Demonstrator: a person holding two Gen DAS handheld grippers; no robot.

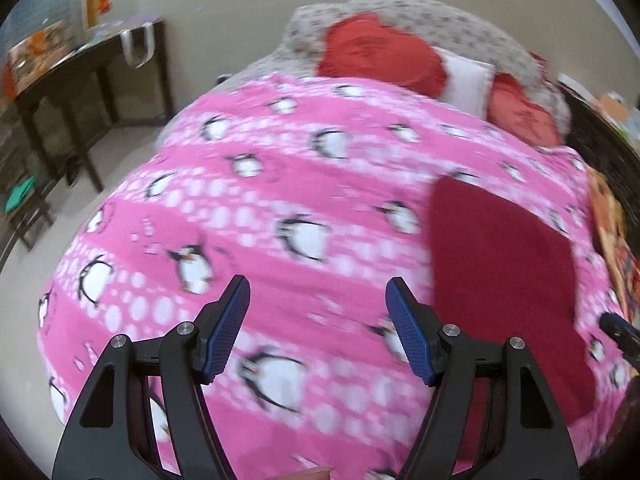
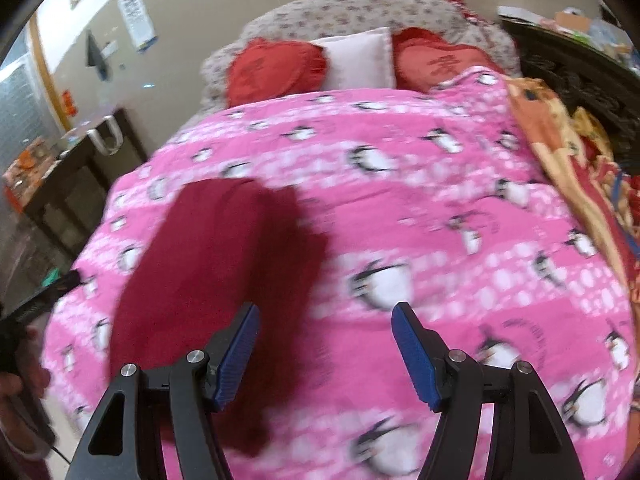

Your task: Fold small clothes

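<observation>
A dark red small garment lies flat on a pink penguin-print blanket covering a bed. In the left wrist view it lies to the right of my left gripper, which is open, empty and above the blanket. In the right wrist view the garment lies left of centre, under and beyond the left finger of my right gripper, which is open and empty above it. The other gripper's tip shows at the right edge of the left view and at the left edge of the right view.
Two red cushions and a white pillow lean on a floral headboard. An orange patterned blanket lies along the bed's right side. A dark wooden table stands left of the bed. Both views are motion-blurred.
</observation>
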